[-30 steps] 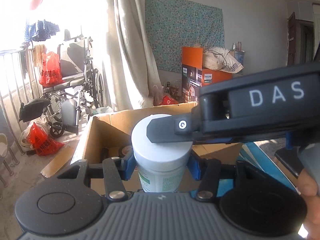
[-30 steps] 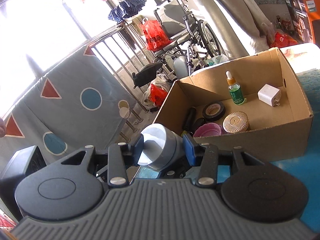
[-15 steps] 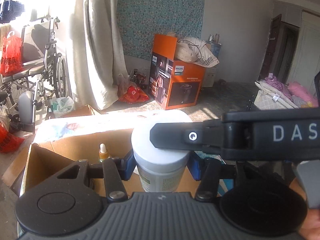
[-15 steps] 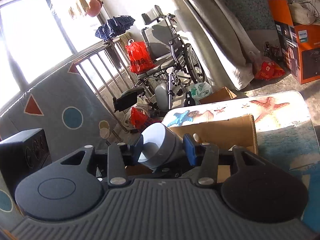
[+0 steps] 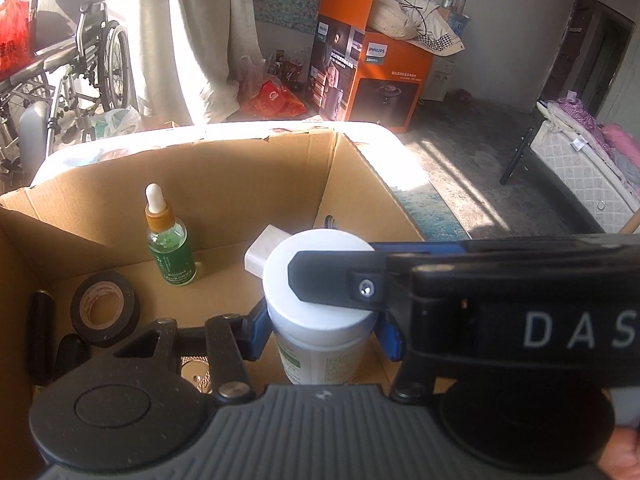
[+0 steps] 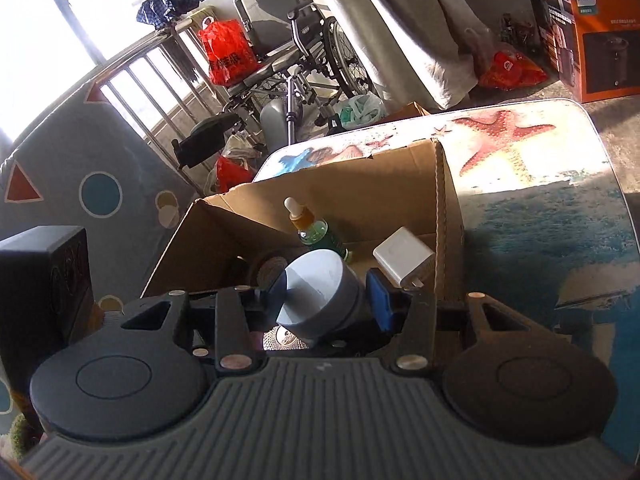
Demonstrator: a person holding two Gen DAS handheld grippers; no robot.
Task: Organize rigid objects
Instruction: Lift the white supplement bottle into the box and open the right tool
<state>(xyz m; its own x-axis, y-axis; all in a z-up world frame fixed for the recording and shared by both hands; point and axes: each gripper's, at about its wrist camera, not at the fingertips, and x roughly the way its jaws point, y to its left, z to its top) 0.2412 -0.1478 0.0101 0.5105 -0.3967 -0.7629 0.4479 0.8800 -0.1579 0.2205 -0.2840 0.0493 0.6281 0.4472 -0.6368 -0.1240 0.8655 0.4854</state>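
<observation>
A white jar (image 5: 320,322) with a white lid and green label hangs over the open cardboard box (image 5: 240,184). My left gripper (image 5: 324,336) is shut on its body. One finger (image 5: 332,280) of the right gripper lies across the lid from the right. In the right wrist view my right gripper (image 6: 328,298) is shut on the jar's round pale top (image 6: 312,284). In the box stand a green dropper bottle (image 5: 170,248), a white charger (image 5: 264,252), a black tape roll (image 5: 105,308) and dark sticks (image 5: 42,336).
The box (image 6: 360,196) sits on a table with a starfish cloth (image 6: 520,148). A wheelchair (image 6: 296,52) and a railing stand beyond it. An orange carton (image 5: 372,76) and a bed (image 5: 580,168) are on the floor further off.
Both grippers have carried the jar over the box and lower, tilting down so the box's inside now shows. Neither grip has changed.
</observation>
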